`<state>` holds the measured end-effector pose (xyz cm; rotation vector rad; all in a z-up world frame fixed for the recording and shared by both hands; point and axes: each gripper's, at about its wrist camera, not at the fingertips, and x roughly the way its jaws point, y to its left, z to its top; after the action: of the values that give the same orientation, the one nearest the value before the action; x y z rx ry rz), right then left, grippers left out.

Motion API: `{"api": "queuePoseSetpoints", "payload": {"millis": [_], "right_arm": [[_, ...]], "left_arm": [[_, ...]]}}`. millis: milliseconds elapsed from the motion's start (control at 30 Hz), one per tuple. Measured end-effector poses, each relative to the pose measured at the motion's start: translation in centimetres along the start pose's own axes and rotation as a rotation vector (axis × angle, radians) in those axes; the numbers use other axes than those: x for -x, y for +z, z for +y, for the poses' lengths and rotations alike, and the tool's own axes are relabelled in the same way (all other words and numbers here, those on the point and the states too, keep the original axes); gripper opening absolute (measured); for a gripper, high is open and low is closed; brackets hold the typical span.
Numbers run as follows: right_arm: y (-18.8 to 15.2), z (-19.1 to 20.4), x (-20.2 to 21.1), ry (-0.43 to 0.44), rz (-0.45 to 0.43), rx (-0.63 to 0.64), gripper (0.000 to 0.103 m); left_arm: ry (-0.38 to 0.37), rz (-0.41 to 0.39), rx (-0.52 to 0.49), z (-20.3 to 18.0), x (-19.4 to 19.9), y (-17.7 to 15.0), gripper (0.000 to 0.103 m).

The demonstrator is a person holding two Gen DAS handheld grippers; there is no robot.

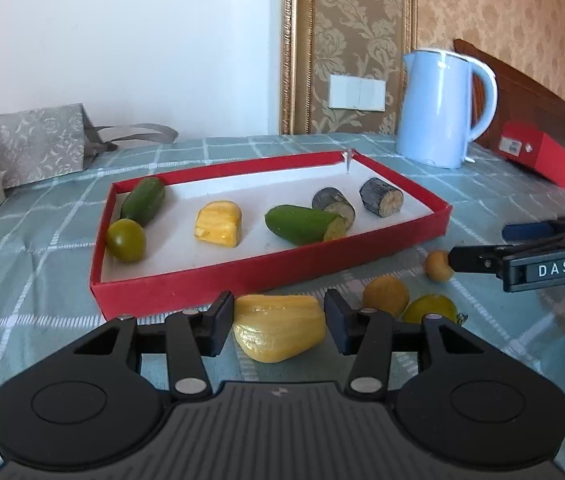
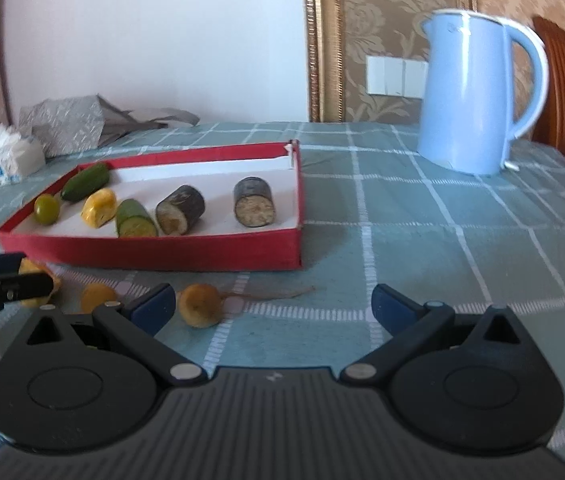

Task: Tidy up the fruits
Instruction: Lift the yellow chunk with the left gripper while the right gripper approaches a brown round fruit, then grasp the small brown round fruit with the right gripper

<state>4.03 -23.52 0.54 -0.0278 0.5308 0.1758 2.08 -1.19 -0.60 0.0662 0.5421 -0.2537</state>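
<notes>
Your left gripper (image 1: 278,326) sits open around the yellow fruit piece (image 1: 280,332) just near of the red tray (image 1: 266,276), pads not pressing, and your right gripper (image 2: 272,304) is wide open, empty.

A shallow red cardboard tray (image 1: 266,276) with a white floor lies ahead of the black left hand-held gripper (image 1: 278,326), on a bench cloth (image 1: 42,264) of grey-green with white checks. Between the jaws sits a glossy yellow fruit piece (image 1: 278,332). Beyond the tray: a pale blue kettle (image 1: 438,108), a gold damask wall panel (image 1: 346,32), a grey floral-print bag (image 1: 30,140)
</notes>
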Motion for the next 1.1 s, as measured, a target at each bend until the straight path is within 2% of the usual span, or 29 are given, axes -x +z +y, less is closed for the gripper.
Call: {"api": "queuePoseSetpoints", "payload": {"millis": [33,100,200,233,300,367,467,567,733,1100], "right_arm": [[0.0,0.5,-0.1,-0.005,0.004,0.026,0.103],[0.0,1.4,-0.1,-0.016,0.005,0.076,0.103],[0.0,2.0,-0.2,-0.015,0.010,0.111,0.088],[0.0,2.0,-0.3,-0.020,0.017,0.107,0.079],[0.2,1.8,-0.8,-0.011,0.038,0.091,0.075],[0.3,1.6,-1.4,0.015,0.071,0.081,0.064],[0.3,1.9,-1.7,0.028,0.080,0.087,0.058],[0.2,2.3,-1.7,0.032,0.075,0.107,0.055],[0.3,2.1,-1.7,0.050,0.078,0.096,0.053],[0.5,2.2,-1.8,0.067,0.074,0.097,0.054]], "left_arm": [[-0.002,0.057,-0.004,-0.1,-0.7,0.0,0.059],[0.014,0.073,-0.013,-0.4,-1.0,0.1,0.061],[0.008,0.071,-0.005,-0.3,-0.9,0.1,0.061],[0.008,0.070,-0.003,-0.3,-0.9,0.1,0.061],[0.012,0.072,-0.009,-0.4,-0.9,0.0,0.061],[0.015,0.072,-0.012,-0.4,-0.8,0.0,0.061],[0.008,0.071,-0.012,-0.4,-1.0,0.2,0.061],[0.003,0.070,-0.009,-0.3,-1.2,0.2,0.061],[0.000,0.065,-0.012,-0.4,-1.2,0.3,0.050],[-0.014,0.065,-0.011,-0.3,-1.4,0.5,0.050]]}}
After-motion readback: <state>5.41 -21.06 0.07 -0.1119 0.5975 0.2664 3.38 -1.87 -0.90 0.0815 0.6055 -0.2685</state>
